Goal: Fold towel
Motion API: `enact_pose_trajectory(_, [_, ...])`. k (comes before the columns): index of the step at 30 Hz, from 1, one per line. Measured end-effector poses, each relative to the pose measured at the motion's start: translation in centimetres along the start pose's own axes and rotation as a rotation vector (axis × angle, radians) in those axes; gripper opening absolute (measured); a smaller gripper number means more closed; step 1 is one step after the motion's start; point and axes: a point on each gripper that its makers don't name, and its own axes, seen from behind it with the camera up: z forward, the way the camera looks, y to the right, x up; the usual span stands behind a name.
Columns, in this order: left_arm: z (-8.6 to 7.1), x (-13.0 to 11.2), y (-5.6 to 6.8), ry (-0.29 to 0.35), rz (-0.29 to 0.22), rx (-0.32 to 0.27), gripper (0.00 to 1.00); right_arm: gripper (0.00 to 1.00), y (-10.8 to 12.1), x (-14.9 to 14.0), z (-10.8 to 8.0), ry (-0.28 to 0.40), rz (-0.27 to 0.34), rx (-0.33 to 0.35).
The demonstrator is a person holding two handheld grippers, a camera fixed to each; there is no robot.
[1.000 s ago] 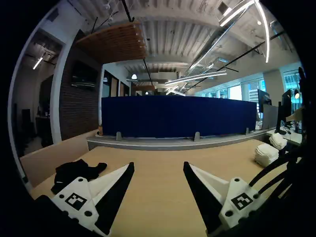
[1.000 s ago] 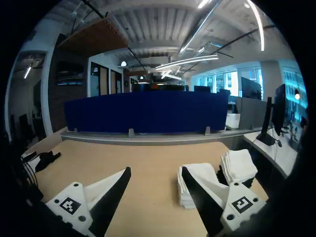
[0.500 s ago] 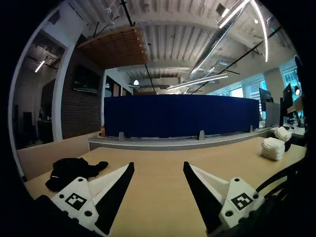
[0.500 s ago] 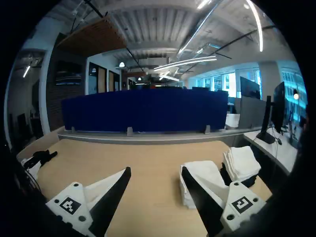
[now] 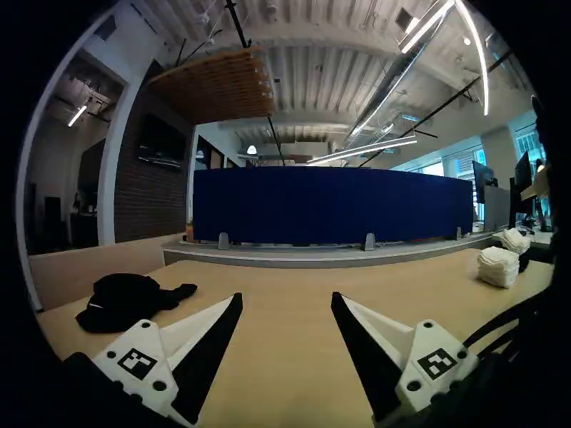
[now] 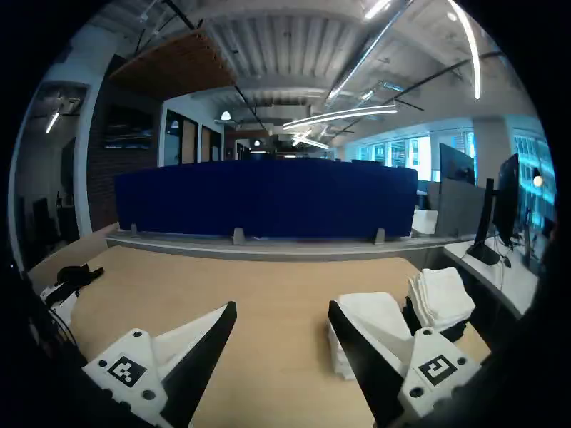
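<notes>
Left of left tongs (image 5: 285,294): black cloth (image 5: 121,307) on surface (image 5: 285,357). These tongs released, empty, over bare wood. Ahead: blue divider (image 5: 328,207). Far right: folded white towel stacks (image 5: 497,266). In right gripper view, right tongs (image 6: 281,304) released, empty; nearest towel stack (image 6: 371,314) just behind right finger, second stack (image 6: 442,296) beside it.

Open-plan office. A long light-wood desk (image 5: 300,285) is backed by a dark blue fabric divider screen (image 5: 328,207). Black computer monitors on stands (image 6: 508,200) mark neighbouring workstations. Overhead are an exposed ribbed ceiling and linear strip lights (image 6: 342,117). A brick wall (image 5: 146,207) and large windows (image 6: 400,151) bound the room.
</notes>
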Motion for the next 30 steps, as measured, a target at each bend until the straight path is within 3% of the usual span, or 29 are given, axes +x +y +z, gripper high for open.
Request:
enact_pose_trajectory(20, [0.3, -0.6, 0.3, -0.022, 0.013, 0.0, 0.93, 1.0, -0.1, 0.6, -0.3, 0.023, 0.027, 0.038])
enact_pose_trajectory(30, [0.2, -0.6, 0.4, -0.021, 0.015, 0.0, 0.97, 1.0, 0.7, 1.2, -1.1, 0.063, -0.005, 0.059])
